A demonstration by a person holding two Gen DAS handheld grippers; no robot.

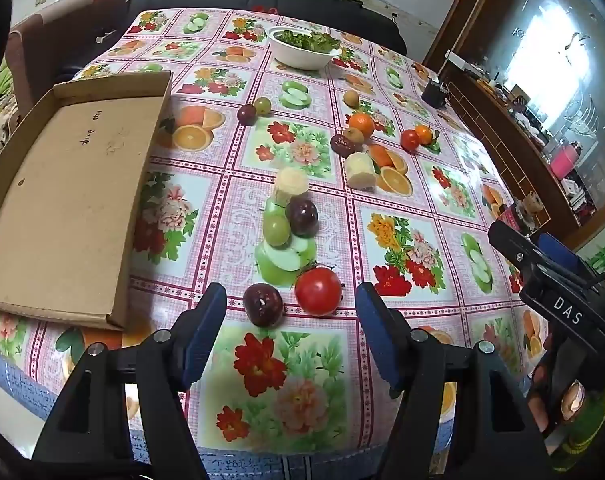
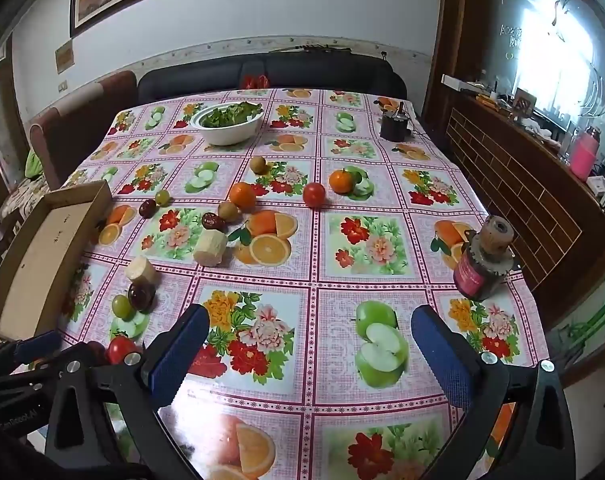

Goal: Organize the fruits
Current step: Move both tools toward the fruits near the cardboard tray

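While both pairs of jaws stand wide apart and hold nothing, we keep the left gripper (image 1: 290, 320) low over the near edge of the surface (image 1: 382, 216), its blue pads framing a dark plum (image 1: 263, 305) and a red tomato (image 1: 317, 291) that sit side by side just ahead. Our right gripper (image 2: 310, 352) hovers further toward the right edge, above printed fruit only, with no real fruit between its pads.

Beyond the near pair, toward the middle, we see a green fruit (image 1: 277, 229) touching another dark plum (image 1: 301, 217), with a pale cut stalk piece (image 1: 289, 184) just behind them. Further back lie a second stalk piece (image 1: 359, 170), an orange (image 1: 361, 125), a smaller tomato (image 1: 409, 139) and more small fruit. The empty cardboard tray (image 1: 62, 208) rests at the left edge, probably where the fruit belongs.

We judge the tomato light but thin-skinned and easily bruised, and being round and smooth it may roll or squirt out; we would take it across its widest part with a gentle squeeze. The plum seems firmer yet equally slick. A white bowl of greens (image 1: 302, 50) stands near the far edge.
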